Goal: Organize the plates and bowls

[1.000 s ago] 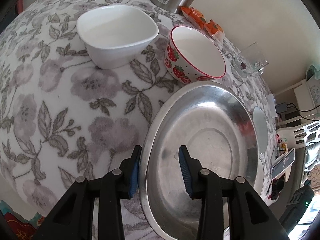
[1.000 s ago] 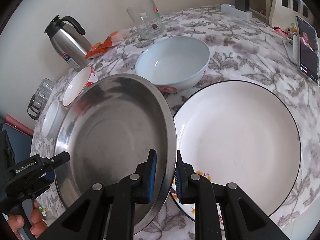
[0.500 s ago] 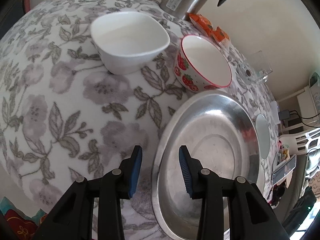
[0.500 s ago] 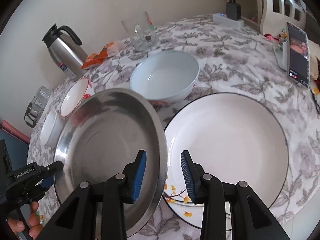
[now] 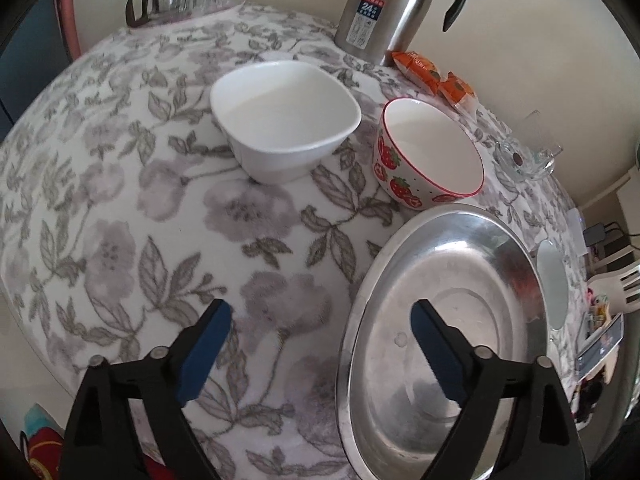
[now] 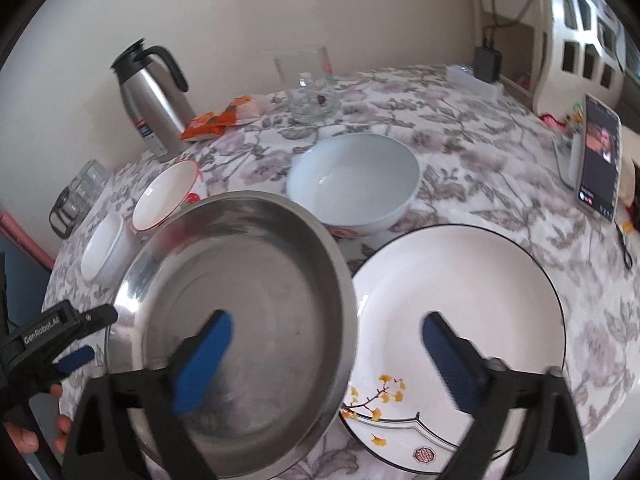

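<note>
A: How do the two grippers stand over the steel plate (image 6: 240, 312)?

B: Both tilt steeply down at it. The left gripper (image 5: 320, 326) straddles the plate's left rim, one blue pad over the cloth, the other over the dish. Its jaws have just been opening and now stand wide apart, gripping nothing. In the right wrist view a hand (image 6: 24, 432) holds it at the plate's left edge.

A: And the right gripper (image 6: 326, 332)?

B: It straddles the plate's right rim. Its jaws have also just been opening; they are spread wide, with the rim between them and untouched.

A: What is the plate like?

B: Round, shallow, shiny metal with a raised lip. It lies on the flowered tablecloth (image 5: 160, 220), which looks soft and fuzzy. Its right rim appears to overlap a white ceramic plate (image 6: 472, 304) with a thin dark edge and a yellow blossom sprig.

A: Beyond the steel plate?

B: A strawberry-patterned bowl (image 5: 424, 156) just behind it, a squarish white bowl (image 5: 284, 116) to that one's left, and a pale round bowl (image 6: 352, 180) behind its right side.
</note>
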`<state>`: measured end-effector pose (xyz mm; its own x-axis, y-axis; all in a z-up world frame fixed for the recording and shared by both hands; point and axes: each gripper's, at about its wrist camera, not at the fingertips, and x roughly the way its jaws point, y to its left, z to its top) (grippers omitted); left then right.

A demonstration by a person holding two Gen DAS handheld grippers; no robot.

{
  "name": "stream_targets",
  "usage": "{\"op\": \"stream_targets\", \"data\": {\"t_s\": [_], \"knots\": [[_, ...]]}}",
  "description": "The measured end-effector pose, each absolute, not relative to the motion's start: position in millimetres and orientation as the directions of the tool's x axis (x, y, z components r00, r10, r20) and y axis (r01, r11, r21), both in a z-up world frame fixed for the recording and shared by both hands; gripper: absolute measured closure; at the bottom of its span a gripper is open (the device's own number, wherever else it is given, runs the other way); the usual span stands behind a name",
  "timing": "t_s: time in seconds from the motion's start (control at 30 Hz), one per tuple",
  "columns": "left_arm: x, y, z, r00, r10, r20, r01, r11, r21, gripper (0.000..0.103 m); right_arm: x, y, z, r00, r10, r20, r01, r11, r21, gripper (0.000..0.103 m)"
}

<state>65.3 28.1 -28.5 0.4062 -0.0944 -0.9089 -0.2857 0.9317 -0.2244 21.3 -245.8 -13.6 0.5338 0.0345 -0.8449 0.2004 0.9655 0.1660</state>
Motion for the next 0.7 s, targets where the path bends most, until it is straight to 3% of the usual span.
{"op": "stream_targets", "data": {"t_s": [0.37,0.7], "knots": [[63,18,-15,0.486,-0.054,-0.872,-0.238,0.952,-0.191,0.006,20,-242,-11,0.559,0.001,-0.829,0.171,0.978,0.116,0.000],[50,-15,23,0.623,-0.109,-0.774,-0.108,0.969,-0.224,0.006,8,-290,1,0.576,-0.115,-0.809,0.318,0.944,0.092,0.000]]}}
